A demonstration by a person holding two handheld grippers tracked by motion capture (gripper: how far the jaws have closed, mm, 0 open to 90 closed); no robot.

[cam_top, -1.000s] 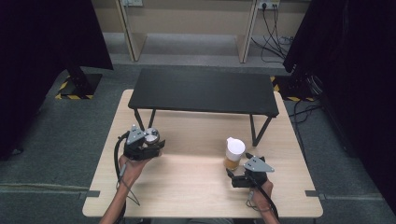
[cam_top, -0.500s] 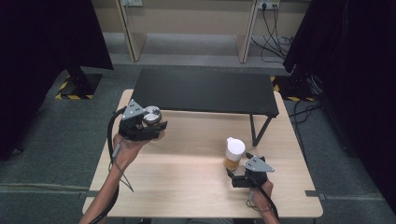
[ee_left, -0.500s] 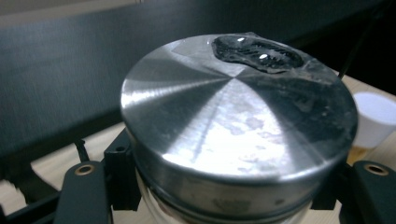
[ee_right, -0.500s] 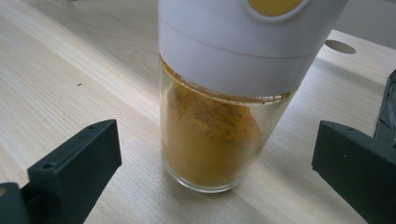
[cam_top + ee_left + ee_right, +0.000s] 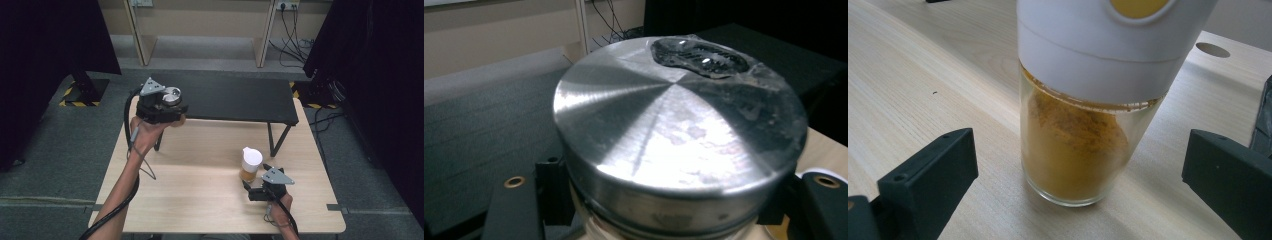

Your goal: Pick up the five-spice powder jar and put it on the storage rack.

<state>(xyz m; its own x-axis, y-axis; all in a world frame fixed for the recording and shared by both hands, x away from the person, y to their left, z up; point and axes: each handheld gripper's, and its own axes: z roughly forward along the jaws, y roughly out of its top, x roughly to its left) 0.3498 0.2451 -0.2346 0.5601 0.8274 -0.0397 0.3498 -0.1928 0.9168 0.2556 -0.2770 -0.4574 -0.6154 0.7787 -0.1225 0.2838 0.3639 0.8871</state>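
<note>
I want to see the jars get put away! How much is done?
Done: the left claw has a silver-lidded jar gripped and held above the wooden table, by the black shelf. In hand: carrying it. Left: the yellow spice jar stands between the right claw's open jaws, ungripped.

A light wooden table point(image 5: 200, 200) stands on grey carpet point(image 5: 60, 165). A low black shelf point(image 5: 235, 100) on thin legs sits across its far side. Black curtains point(image 5: 45, 60) hang at both sides. Beyond, pale wooden panels point(image 5: 200, 20) line the wall, with cables point(image 5: 295, 35) trailing from sockets.
</note>
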